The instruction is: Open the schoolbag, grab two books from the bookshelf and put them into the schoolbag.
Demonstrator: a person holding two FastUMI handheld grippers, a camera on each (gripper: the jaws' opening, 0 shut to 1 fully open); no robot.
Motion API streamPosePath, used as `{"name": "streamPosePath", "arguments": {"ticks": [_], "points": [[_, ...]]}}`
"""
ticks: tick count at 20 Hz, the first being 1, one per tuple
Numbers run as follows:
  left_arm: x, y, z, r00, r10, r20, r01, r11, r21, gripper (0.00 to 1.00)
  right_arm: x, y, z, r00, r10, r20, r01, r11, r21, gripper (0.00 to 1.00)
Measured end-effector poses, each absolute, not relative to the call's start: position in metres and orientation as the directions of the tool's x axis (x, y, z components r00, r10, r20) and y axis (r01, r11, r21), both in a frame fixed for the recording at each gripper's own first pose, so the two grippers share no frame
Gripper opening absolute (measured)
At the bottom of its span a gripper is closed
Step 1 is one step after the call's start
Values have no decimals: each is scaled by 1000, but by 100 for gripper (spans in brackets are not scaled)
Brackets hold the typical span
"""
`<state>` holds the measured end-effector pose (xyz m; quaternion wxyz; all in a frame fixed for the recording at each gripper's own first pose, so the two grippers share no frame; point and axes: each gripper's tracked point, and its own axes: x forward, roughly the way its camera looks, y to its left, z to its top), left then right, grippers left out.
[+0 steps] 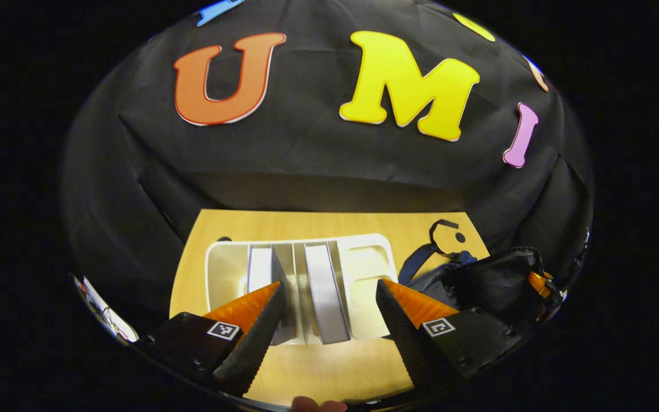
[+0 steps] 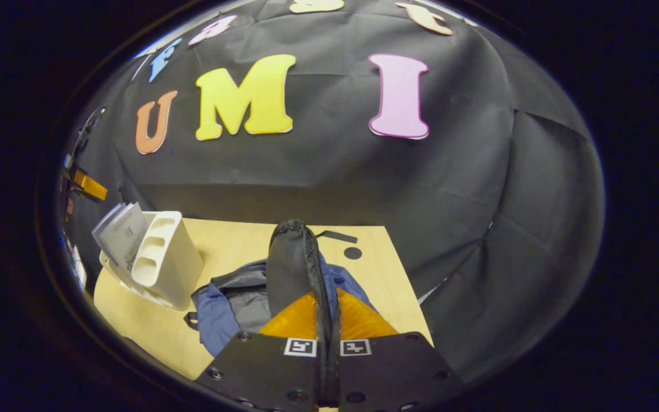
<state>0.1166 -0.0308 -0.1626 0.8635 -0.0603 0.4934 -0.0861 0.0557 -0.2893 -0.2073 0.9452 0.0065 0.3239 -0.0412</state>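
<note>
- A light wooden table [image 1: 329,366] is seen in front of the booth's black cloth wall [image 1: 318,166]; the same table [image 2: 152,326] appears in the right gripper view.
- A white bookshelf [image 1: 364,269] with several slots is stood on the table, seen from above in the left gripper view; two books [image 1: 325,292] are held upright in its slots, with empty slots beside them.
- The left gripper [image 1: 329,289] is held above the bookshelf with its fingers spread wide apart — nothing is gripped, and the books are seen between and beyond the two fingers.
- To the right of the bookshelf in that view, the schoolbag [image 1: 478,280] lies on the table, dark with a blue strap.
- In the right gripper view the schoolbag [image 2: 232,309] is seen as blue and grey, lying on the table just in front of the gripper.
- The right gripper [image 2: 325,320] is clenched on a black flap of the schoolbag with a zip along its edge — the flap is lifted upright between the two fingers.
- The bookshelf [image 2: 163,257] stands to the left in that view, near the bag, with the books [image 2: 120,232] leaning out of it.
</note>
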Motion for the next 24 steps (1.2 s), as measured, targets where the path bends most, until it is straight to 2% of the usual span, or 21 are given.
{"name": "streamPosePath", "arguments": {"ticks": [5, 10, 16, 21, 23, 24], "points": [[119, -37, -210, 241, -151, -959, 55, 988, -142, 100, 48, -299, -212, 780, -57, -623, 88, 996, 19, 0], [105, -37, -244, 36, -115, -993, -6, 993, -115, 100, 49, -299, -214, 783, -35, -621, 69, 997, 32, 0], [105, -45, -270, -42, -91, -995, -43, 995, -89, 98, 52, -301, -215, 786, -19, -618, 55, 998, 40, 0], [103, -42, -285, -69, -49, -996, -33, 998, -47, 82, 49, -309, -215, 786, -21, -618, 67, 996, 51, 0], [102, -42, -289, -74, -32, -997, -21, 999, -31, 70, 48, -311, -216, 786, -21, -618, 72, 996, 58, 0], [101, -43, -292, -78, -31, -996, -26, 999, -29, 67, 48, -312, -217, 786, -21, -618, 76, 995, 62, 0]]}}
